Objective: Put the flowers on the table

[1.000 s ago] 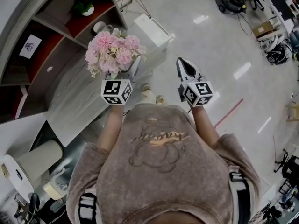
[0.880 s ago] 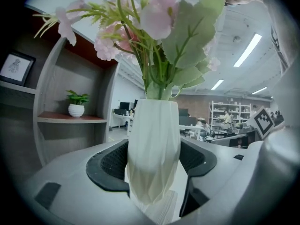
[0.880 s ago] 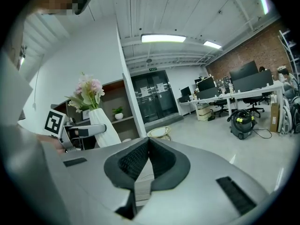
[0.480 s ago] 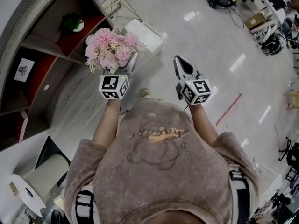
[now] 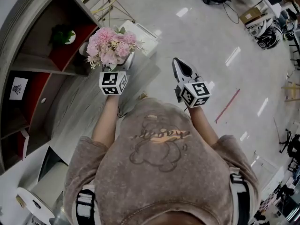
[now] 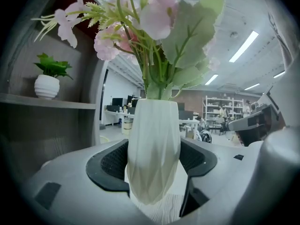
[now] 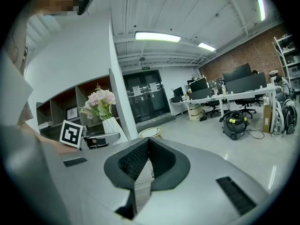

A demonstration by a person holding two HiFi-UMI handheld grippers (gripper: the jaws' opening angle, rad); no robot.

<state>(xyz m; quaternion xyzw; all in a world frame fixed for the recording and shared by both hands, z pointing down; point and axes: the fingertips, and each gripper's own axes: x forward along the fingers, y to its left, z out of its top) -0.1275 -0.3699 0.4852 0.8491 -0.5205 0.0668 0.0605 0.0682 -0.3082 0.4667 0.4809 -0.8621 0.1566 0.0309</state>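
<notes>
I am holding the left tongs [image 6: 153,162] clamped on a white faceted vase [image 6: 153,125], one dark ribbed pad pressing each side of its lower half. The vase is standing upright in the grip, and pink flowers [image 6: 154,13] with broad green leaves are rising out of its mouth. In the head view the bouquet [image 5: 110,45] is sitting at about 11 o'clock from me, just past the left tongs' marker cube [image 5: 113,83], over the far end of the grey wood-grain surface [image 5: 77,104]. A strip of that same grain is showing under the vase's base in the left gripper view, but I cannot tell whether the base is touching it.

The right tongs [image 5: 178,65] are pointing out at about 1 o'clock over the glossy floor [image 5: 211,41], well apart from the vase. Their pads are pressed together at the tips in the right gripper view [image 7: 147,144], gripping nothing.

At 10 o'clock a shelf unit [image 5: 33,60] is running alongside the surface, carrying a small green plant in a white pot [image 6: 47,86]. A white box [image 5: 140,34] is standing on the floor at 12 o'clock, just beyond the flowers.
</notes>
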